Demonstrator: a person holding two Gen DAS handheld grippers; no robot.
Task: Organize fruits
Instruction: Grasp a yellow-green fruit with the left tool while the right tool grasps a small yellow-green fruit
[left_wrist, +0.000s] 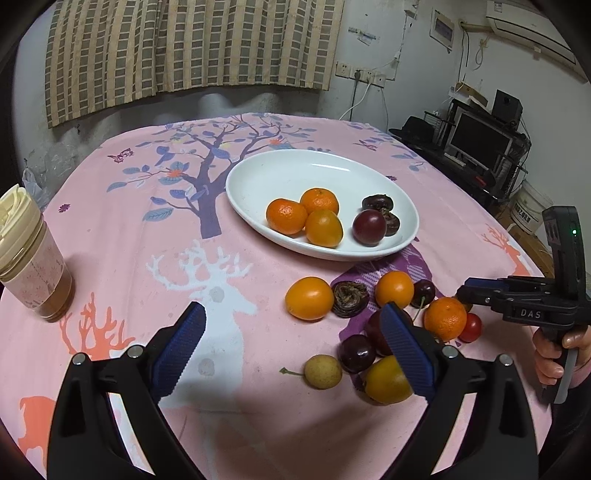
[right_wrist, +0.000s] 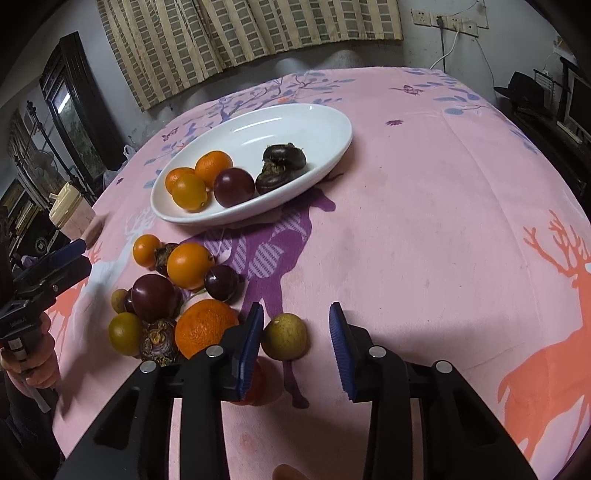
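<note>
Glossy white dish (left_wrist: 258, 210) on matt pink cloth (left_wrist: 147, 258).

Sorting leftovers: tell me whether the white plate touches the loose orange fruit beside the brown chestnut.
Apart. The left wrist view shows bare tablecloth between the white plate and that orange fruit.

We count one white dish (left_wrist: 258, 206) holding three orange citrus fruits (left_wrist: 287, 216), one plum (left_wrist: 369, 227) and two water chestnuts (left_wrist: 377, 202), one lidded jar (left_wrist: 33, 273) at nine o'clock, and two handheld grippers (left_wrist: 291, 339).
</note>
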